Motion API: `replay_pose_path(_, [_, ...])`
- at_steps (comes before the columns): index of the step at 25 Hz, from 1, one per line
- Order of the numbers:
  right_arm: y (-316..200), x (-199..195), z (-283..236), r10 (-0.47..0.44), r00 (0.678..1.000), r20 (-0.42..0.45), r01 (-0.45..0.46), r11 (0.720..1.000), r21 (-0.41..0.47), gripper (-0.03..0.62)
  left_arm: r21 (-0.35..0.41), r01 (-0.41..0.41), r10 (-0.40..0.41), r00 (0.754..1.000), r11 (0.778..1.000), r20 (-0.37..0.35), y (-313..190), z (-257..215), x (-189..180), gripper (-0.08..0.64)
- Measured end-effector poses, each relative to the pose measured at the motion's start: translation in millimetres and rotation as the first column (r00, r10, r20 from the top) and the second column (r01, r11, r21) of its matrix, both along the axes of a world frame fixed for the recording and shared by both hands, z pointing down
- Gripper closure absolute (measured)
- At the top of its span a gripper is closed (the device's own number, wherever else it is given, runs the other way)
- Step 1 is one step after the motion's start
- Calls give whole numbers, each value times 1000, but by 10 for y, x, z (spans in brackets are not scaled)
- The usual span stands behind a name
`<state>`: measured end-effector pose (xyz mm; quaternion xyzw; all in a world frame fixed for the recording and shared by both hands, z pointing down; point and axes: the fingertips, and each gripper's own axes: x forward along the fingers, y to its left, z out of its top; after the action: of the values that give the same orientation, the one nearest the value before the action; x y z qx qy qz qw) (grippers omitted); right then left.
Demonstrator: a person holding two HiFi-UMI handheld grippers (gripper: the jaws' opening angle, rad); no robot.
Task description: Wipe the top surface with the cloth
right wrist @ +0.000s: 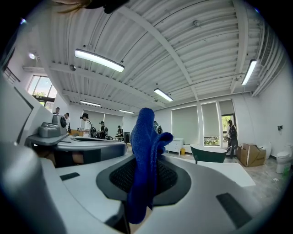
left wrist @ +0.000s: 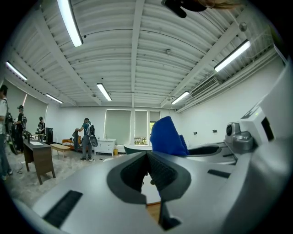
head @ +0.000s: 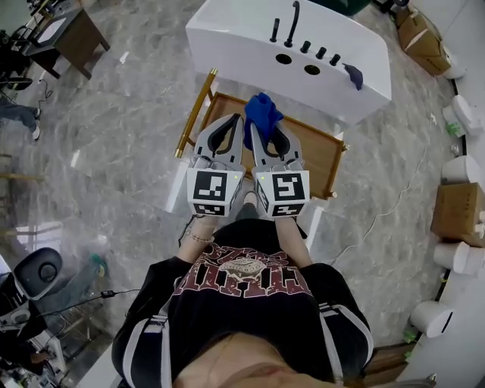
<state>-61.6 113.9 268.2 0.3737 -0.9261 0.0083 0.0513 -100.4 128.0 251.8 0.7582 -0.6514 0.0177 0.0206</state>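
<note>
head view: both grippers are held side by side at the centre of the frame, over a wooden table [head: 322, 155]. the left gripper [head: 237, 121] is pinched closed. the right gripper [head: 258, 127] has a blue cloth [head: 262, 111] bunched at its tip. a white tub [head: 242, 38] with a black tap [head: 292, 23] fills the upper middle of the frame, and the cloth touches neither the tub nor the table.

left gripper view: the left gripper [left wrist: 147, 153] has its jaws pressed together with nothing between them. the cloth [left wrist: 165, 136] stands just to the right of centre, outside them.

right gripper view: the right gripper [right wrist: 147, 160] is clamped on the cloth [right wrist: 145, 132], which rises in a folded strip past the jaw tips and also hangs below them.

the step in hand looks like carrying the gripped cloth toward the surface, so wiping has not begun. the next move calls for tipping the right gripper down so the loose end lies flat on the top, then sweeping. whether the tub top or the table is meant is not certain.
</note>
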Motion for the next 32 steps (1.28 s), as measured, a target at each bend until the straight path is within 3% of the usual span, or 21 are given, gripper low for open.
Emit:
replay_pose_path(7, [-588,50,-17,-62,998,18,62,998,0,503,-17,48,-48,999,999,20,-536,18,76,512])
replay_pose_path(17, [-913,10,150,-144,989,30,145,989,-40,503,-51,114,-112,993,992,39,-879,173,81,512])
replay_pose_path(23, [-1052,48,193,-102,994,30,103,993,-53,503,-64,77,-75,996,995,44,-1029,210,88,512])
replay_pose_path(32, [-1395,-70,225,50,999,12,-49,998,-47,503,-42,-67,68,998,997,16,-1396,211,-67,512])
